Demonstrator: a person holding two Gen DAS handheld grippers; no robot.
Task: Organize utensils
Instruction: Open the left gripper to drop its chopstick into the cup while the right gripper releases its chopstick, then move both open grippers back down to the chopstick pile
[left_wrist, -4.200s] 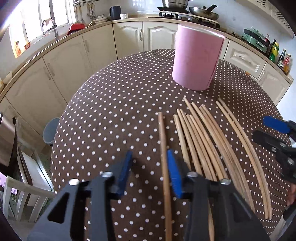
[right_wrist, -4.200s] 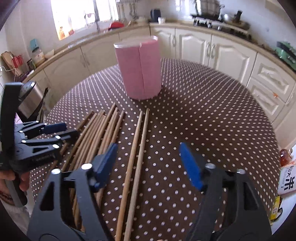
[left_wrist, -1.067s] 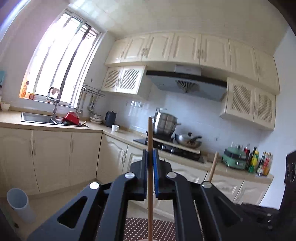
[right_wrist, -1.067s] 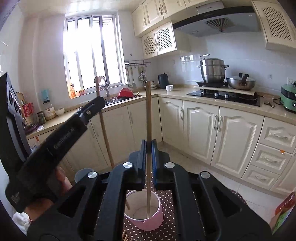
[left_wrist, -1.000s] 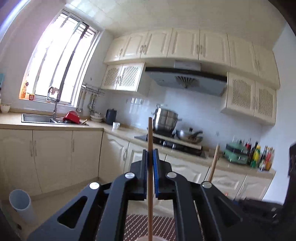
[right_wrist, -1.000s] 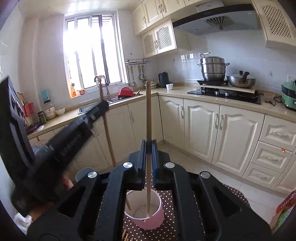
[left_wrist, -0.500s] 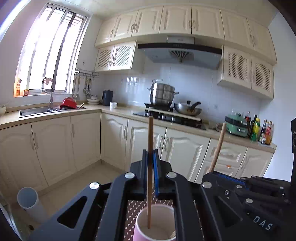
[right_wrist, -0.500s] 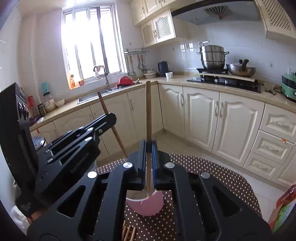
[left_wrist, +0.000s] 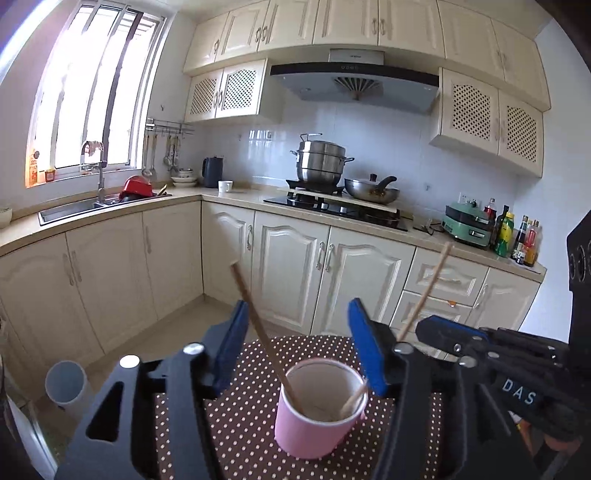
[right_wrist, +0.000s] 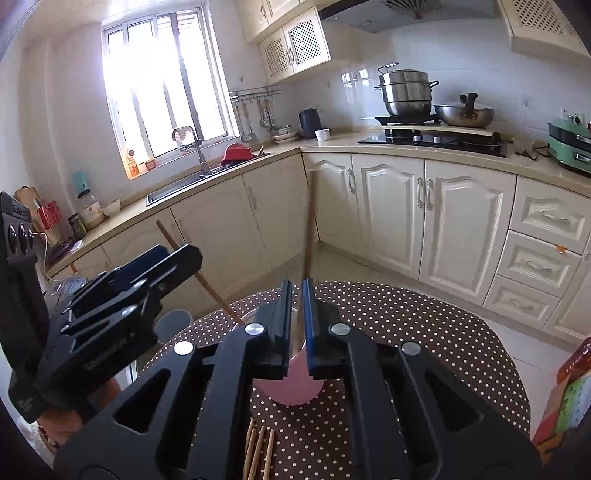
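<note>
Near the far edge of the tabletop (left_wrist: 255, 417), on its brown cloth with white dots, stands a pink cup (left_wrist: 314, 424), upright and open at the top. Two wooden chopsticks lean inside it, crossing outward. One chopstick (left_wrist: 258, 325) tilts toward the left edge and passes just beside the left blue pad of the left hand-held gripper (left_wrist: 295, 343). That gripper's jaws have just been opening; they now stand spread wide on either side of the cup, and neither pad presses the stick.

The second chopstick (left_wrist: 424, 291) leans toward the right edge, rising behind the right hand-held gripper (left_wrist: 439, 332), which enters the left wrist view from the right side. White letters reading "DAS" show on its black body.

From the right wrist view, the right hand-held gripper (right_wrist: 297, 325) has its blue pads parted by only a narrow slit, its jaws having just begun to open. A chopstick (right_wrist: 309, 236) rises upright above that slit, and its lower end goes down behind the pads toward the cup (right_wrist: 291, 387). Whether the pads still touch the stick I cannot tell.

The left hand-held gripper (right_wrist: 162, 266) appears at the left of this view, carrying small raised lettering too blurred to read. More chopsticks (right_wrist: 258, 454) lie flat on the tabletop (right_wrist: 406, 332) at the near edge, just beside the cup.
</note>
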